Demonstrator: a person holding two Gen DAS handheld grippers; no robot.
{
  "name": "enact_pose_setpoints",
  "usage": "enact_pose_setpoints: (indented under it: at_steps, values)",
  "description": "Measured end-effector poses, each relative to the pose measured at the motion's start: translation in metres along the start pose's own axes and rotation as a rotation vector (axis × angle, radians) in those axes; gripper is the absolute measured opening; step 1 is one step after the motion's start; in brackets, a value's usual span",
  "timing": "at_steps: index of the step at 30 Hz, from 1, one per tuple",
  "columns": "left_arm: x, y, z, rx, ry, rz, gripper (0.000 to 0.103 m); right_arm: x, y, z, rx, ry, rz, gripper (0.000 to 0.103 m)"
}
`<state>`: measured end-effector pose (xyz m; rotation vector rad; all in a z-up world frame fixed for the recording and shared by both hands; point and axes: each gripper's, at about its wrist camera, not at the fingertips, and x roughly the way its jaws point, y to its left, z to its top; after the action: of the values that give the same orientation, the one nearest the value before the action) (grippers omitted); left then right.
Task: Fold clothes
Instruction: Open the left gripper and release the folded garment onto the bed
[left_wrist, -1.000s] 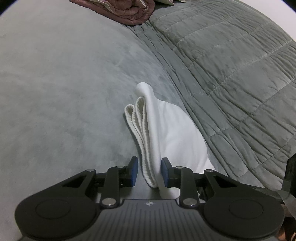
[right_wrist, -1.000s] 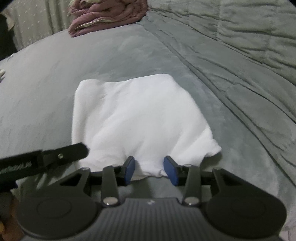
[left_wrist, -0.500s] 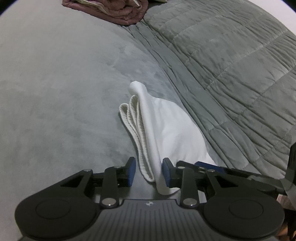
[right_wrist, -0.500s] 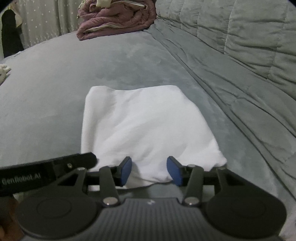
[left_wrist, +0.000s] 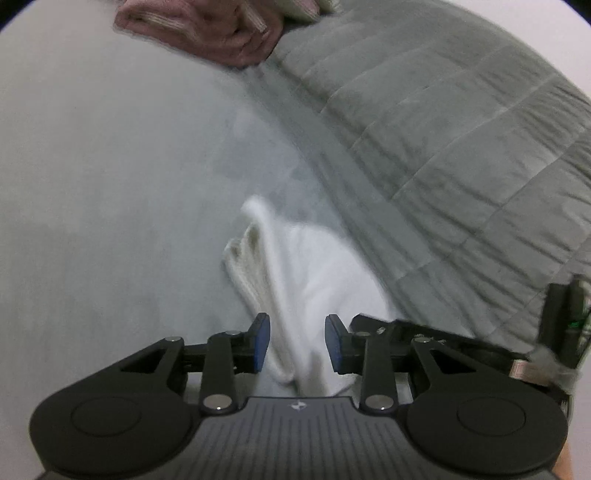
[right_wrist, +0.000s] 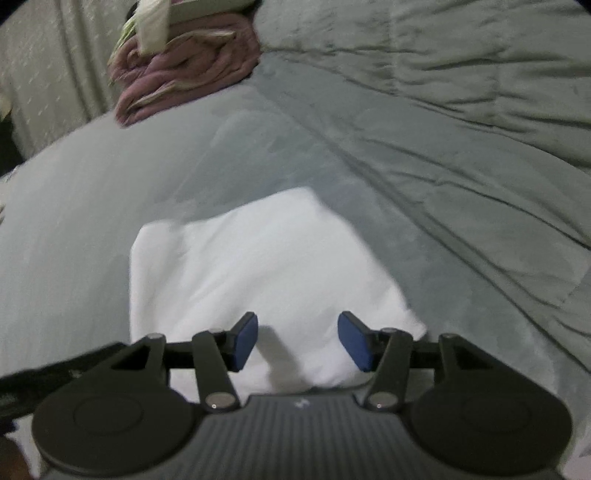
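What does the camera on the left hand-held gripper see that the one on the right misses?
Only the left view shows the white garment's stacked, ribbed folded edges side-on, plus the right hand-held gripper reaching in. Only the right view shows the garment's broad flat top and a pale dotted curtain. Both show the grey bed cover, quilted blanket and pink pile.

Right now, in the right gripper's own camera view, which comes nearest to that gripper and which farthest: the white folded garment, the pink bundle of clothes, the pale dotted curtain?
1. White folded garment: just beyond the right gripper, its near edge between the open jaws.
2. Pink bundle of clothes: far across the grey bed, upper left.
3. Pale dotted curtain: behind the bundle, far left.
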<state>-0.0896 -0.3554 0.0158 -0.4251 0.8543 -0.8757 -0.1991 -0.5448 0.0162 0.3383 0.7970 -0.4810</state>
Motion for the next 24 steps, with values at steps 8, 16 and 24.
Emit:
enact_pose_setpoints:
  at_steps: [8,16,24]
  values:
    - [0.030,-0.026,0.024,0.092,-0.052,-0.031,0.031,0.009,-0.014,0.020,0.130,-0.066,0.081,0.051]
    - [0.058,-0.004,0.010,0.086,-0.018,0.047,0.031,0.035,-0.018,0.025,0.147,-0.063,0.038,0.051]
    - [0.058,0.011,0.007,0.032,-0.019,0.022,0.029,0.054,0.011,0.035,0.085,-0.111,0.047,0.055]
